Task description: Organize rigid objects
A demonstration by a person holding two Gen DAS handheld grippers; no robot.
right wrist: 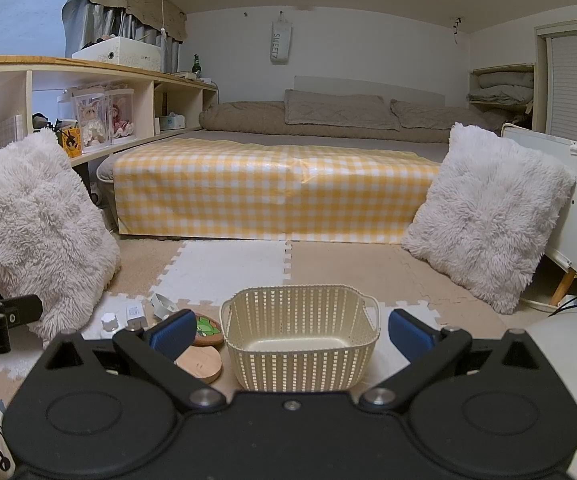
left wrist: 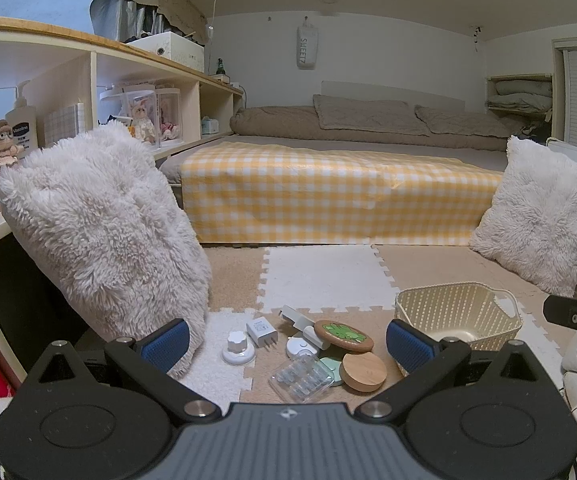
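Blue-padded left gripper (left wrist: 287, 344) I hold gaping and empty over a clutter of white charger (left wrist: 261, 331), clear case (left wrist: 302, 378) and wooden lids (left wrist: 363, 371), cream basket (left wrist: 458, 316) to its right, then my right gripper (right wrist: 291, 330), spread wide, straddling that basket, nothing held.

floor mat (left wrist: 320, 276): basket (left wrist: 458, 314) right of my small-item cluster | wooden lid (left wrist: 362, 371) before frog coaster (left wrist: 343, 335), pill case (left wrist: 301, 378) left of lid | charger (left wrist: 261, 332) behind knob (left wrist: 237, 346) | bed (left wrist: 340, 188) behind all
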